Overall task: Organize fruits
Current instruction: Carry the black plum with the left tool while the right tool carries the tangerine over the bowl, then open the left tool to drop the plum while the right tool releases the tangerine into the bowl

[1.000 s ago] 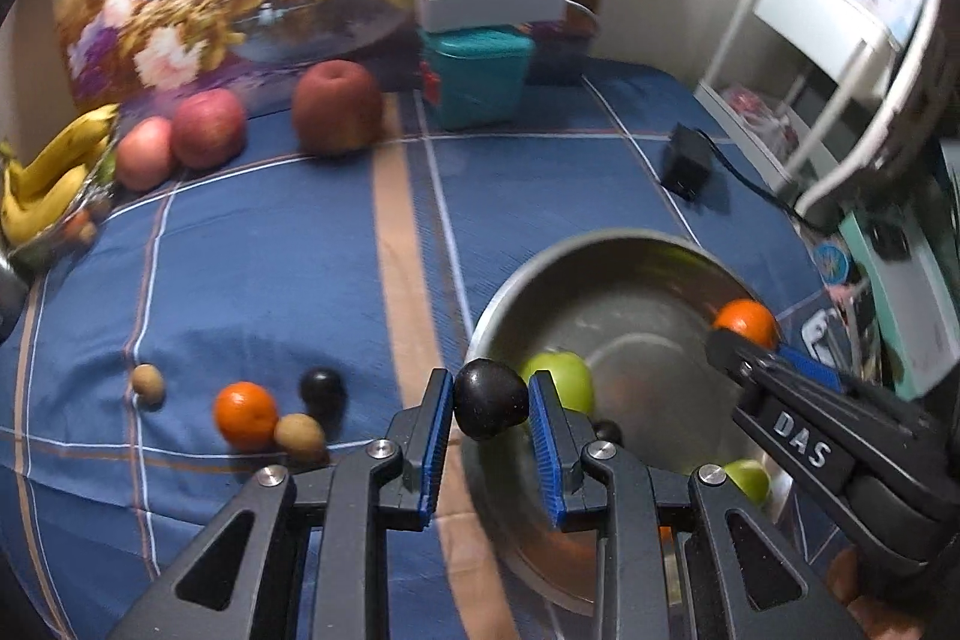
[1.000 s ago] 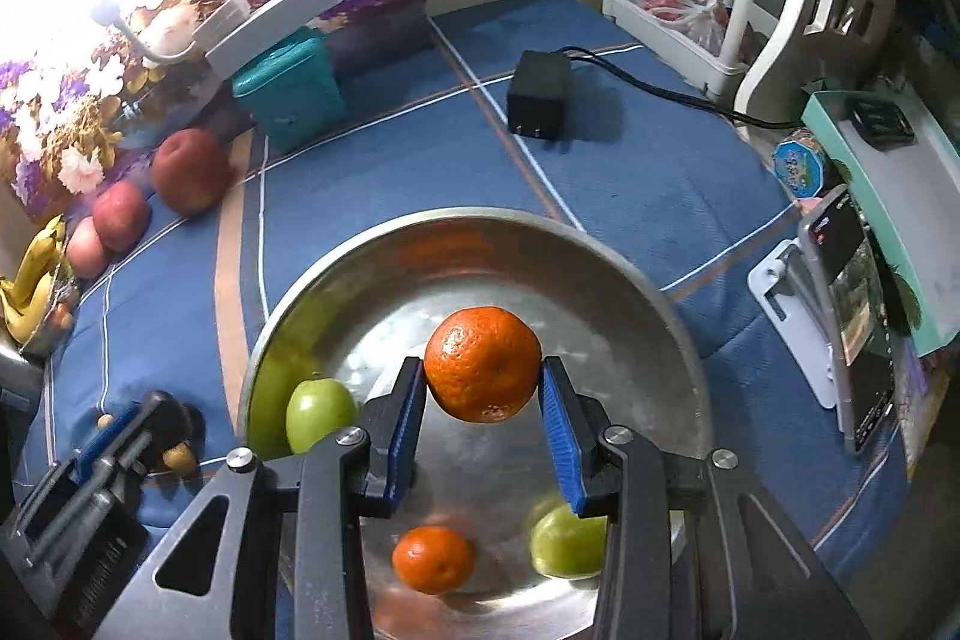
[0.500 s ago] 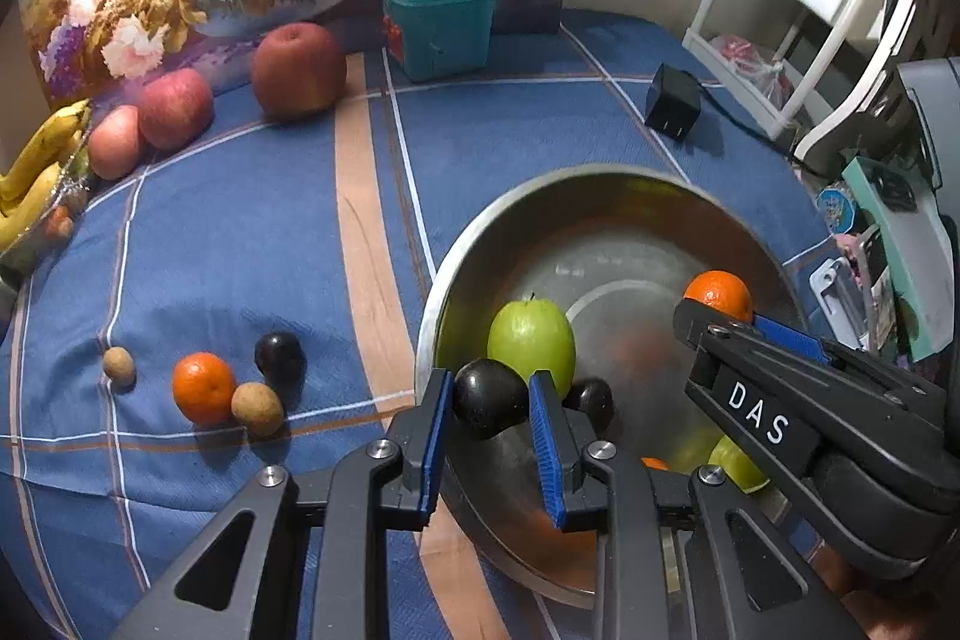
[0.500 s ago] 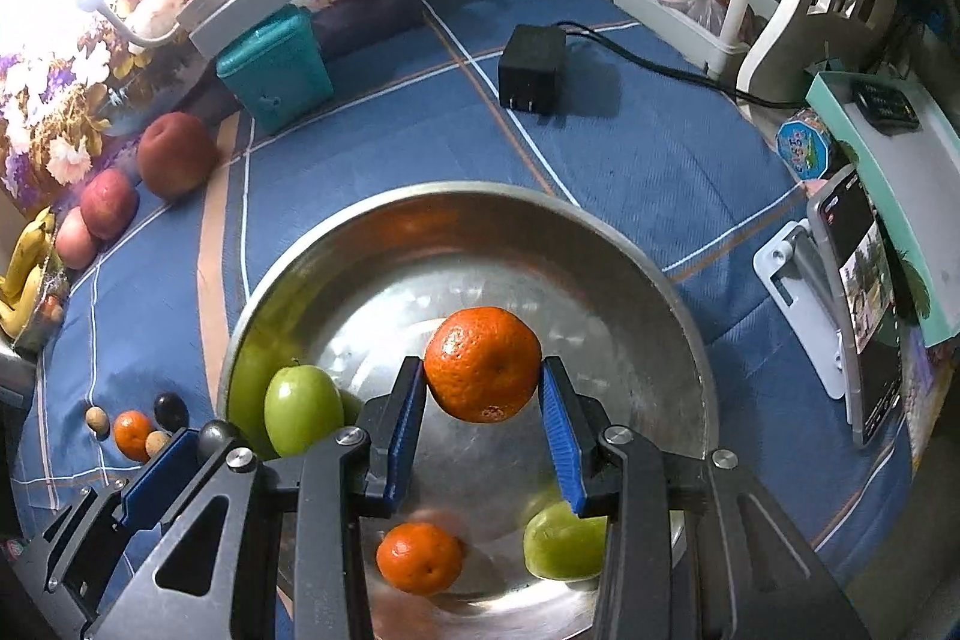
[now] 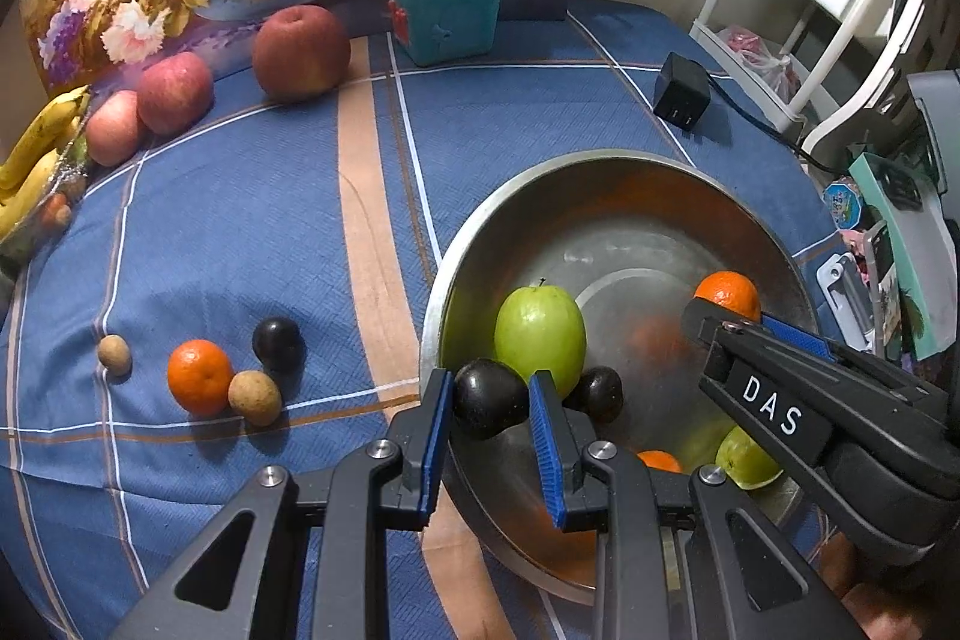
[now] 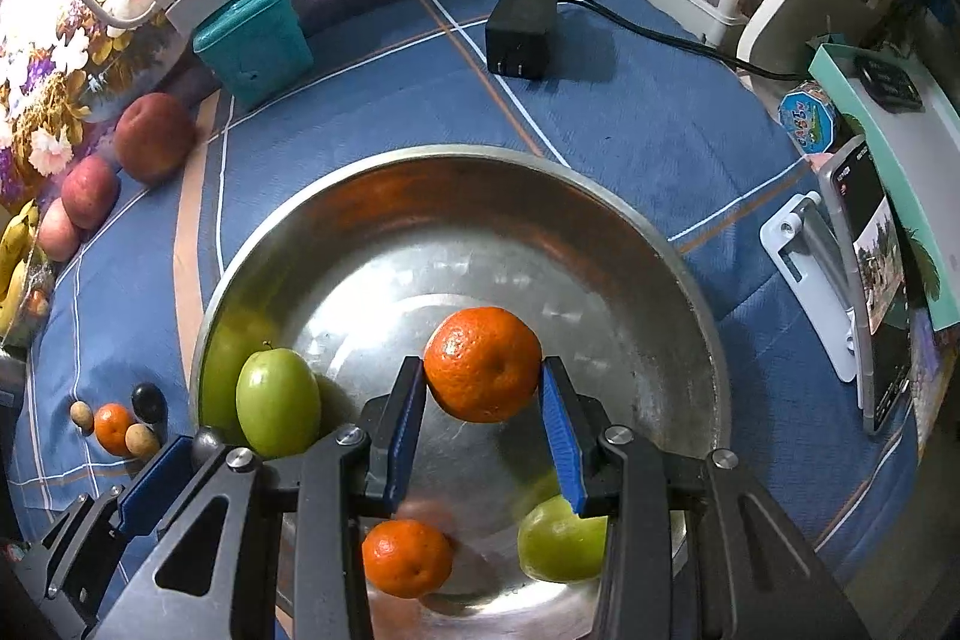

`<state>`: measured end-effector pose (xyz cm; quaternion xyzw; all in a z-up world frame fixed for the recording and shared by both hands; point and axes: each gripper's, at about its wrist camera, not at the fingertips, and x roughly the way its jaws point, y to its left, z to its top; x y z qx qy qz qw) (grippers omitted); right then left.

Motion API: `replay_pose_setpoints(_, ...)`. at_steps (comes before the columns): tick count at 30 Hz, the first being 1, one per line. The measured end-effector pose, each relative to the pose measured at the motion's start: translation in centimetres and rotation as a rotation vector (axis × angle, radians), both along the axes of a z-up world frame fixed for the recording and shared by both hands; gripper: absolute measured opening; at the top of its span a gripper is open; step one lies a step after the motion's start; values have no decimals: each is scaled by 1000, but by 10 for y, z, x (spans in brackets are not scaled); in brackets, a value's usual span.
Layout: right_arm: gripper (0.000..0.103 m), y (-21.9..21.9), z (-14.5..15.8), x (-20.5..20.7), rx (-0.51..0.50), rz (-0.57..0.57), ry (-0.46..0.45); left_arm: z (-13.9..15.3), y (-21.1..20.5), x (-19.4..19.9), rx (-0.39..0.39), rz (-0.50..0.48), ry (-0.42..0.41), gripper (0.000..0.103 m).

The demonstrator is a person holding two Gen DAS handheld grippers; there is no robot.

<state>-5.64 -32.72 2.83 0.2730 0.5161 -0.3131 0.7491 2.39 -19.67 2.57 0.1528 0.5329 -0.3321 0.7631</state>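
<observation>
- Left gripper (image 5: 491,445): I'm pinching a dark plum (image 5: 489,397) over the steel bowl's (image 5: 600,163) near-left rim, ready to drop it in.
- Right gripper (image 6: 483,427): jaws are clamping a mandarin (image 6: 482,363) above the bowl's middle, clear of the fruit lying inside.

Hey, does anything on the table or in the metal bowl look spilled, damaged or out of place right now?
Nothing spilled or damaged. The metal bowl sits flat on the blue cloth. Four small fruits, including an orange and a dark plum, lie loose on the cloth outside it, not yet sorted.
</observation>
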Motion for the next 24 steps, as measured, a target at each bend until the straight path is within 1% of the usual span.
replay_pose_setpoints(9,41,1,4,0,1,3,-1,1,1,0,1,1,4,30)
replay_pose_setpoints(11,41,1,6,0,-2,5,-7,2,2,1,1,0,7,32)
replay_pose_setpoints(12,42,1,8,0,-6,7,-9,3,3,1,-2,0,7,34)
replay_pose_setpoints(14,47,2,10,0,-12,10,-7,5,4,1,-7,4,3,44)
replay_pose_setpoints(15,49,2,12,0,-17,12,-8,7,5,2,-12,5,3,45)
replay_pose_setpoints(18,49,2,16,-1,-26,13,-14,11,8,4,-23,14,0,50)
replay_pose_setpoints(20,49,2,20,-1,-33,14,-17,14,11,6,-29,23,-1,59)
replay_pose_setpoints(24,49,2,25,-2,-45,14,-18,17,19,14,-39,53,-2,66)
